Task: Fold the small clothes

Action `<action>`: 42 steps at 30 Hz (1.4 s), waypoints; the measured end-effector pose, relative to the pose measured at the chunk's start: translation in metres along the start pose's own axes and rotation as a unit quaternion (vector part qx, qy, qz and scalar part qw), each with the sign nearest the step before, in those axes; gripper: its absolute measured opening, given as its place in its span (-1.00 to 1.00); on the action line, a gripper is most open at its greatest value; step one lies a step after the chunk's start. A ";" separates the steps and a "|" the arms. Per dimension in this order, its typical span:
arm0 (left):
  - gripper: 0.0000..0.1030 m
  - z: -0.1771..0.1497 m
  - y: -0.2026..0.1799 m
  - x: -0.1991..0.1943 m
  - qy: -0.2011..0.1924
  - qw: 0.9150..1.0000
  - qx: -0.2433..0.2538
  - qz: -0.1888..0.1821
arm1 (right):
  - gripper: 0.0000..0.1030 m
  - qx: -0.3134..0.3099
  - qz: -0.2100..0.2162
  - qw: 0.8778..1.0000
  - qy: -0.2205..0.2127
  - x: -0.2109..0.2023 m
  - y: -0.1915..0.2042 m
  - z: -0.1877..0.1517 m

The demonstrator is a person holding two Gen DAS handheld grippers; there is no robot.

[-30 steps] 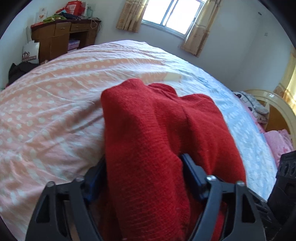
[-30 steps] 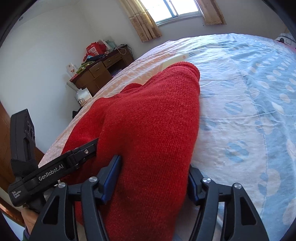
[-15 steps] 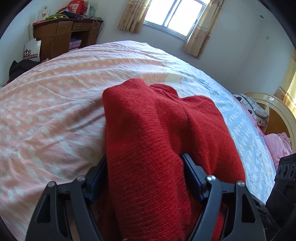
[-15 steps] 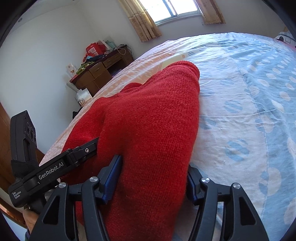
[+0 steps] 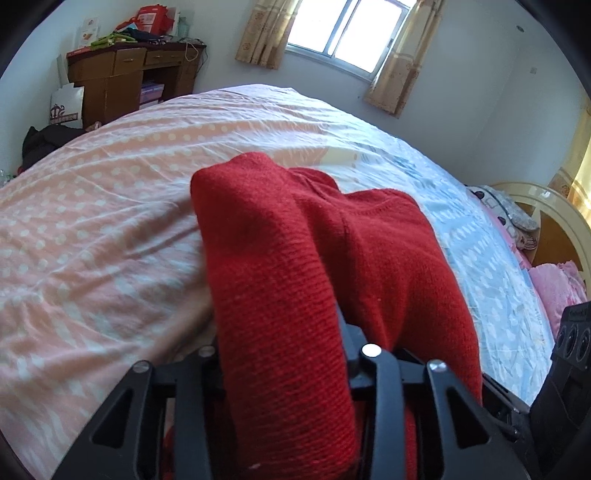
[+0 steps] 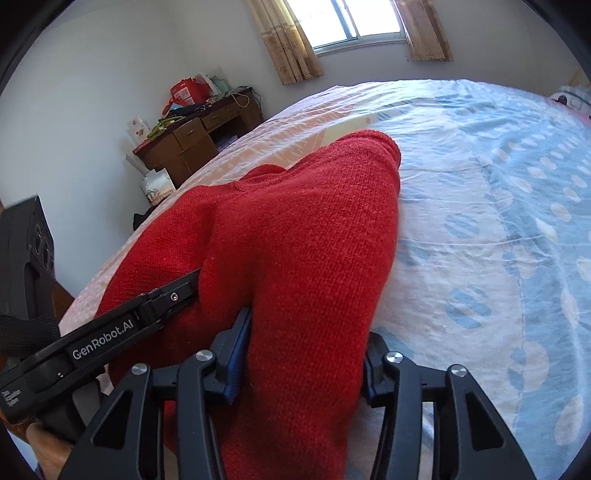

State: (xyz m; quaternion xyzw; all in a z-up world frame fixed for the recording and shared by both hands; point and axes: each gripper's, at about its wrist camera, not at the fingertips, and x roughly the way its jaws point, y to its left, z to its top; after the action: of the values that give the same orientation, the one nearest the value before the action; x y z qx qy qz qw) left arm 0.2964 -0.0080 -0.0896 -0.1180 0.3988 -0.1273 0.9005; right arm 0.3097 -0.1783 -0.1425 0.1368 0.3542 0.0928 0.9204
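A red knit sweater (image 5: 314,258) lies bunched on the bed and drapes over both grippers. My left gripper (image 5: 284,354) is shut on a thick fold of the sweater; its fingertips are buried in the cloth. In the right wrist view the sweater (image 6: 295,229) rises in a hump, and my right gripper (image 6: 303,350) is shut on its near fold, blue pads (image 6: 238,354) pressing the knit. The left gripper's black body (image 6: 110,332) reaches into the sweater from the left.
The bed sheet (image 5: 92,229) is pink with white dots on one side and blue (image 6: 498,206) on the other. A brown desk (image 5: 122,77) with clutter stands by the far wall. A window with curtains (image 5: 343,33) is behind. Pink bedding (image 5: 557,284) lies at right.
Both grippers have closed in on the sweater folds; the jaws stand narrower than before. The sweater sits a little higher and closer in both views.
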 end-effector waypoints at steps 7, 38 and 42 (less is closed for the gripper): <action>-0.31 -0.008 -0.007 -0.023 0.001 0.999 0.024 0.021 | -0.21 0.008 -0.013 1.000 0.000 -0.022 0.016 -0.007; 0.62 -0.044 0.001 -0.029 0.059 0.998 0.003 -0.012 | 0.32 0.143 0.080 0.986 0.038 -0.054 -0.026 -0.055; -0.09 -0.047 -0.012 -0.037 0.047 0.998 0.033 -0.022 | 0.06 0.107 0.048 0.993 0.032 -0.056 -0.012 -0.053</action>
State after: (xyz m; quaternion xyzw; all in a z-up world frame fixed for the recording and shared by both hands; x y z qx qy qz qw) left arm 0.2354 -0.0125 -0.0909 -0.0911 0.4332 -0.1650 0.8814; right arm 0.2337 -0.1946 -0.1486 0.2487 0.3843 0.1028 0.8831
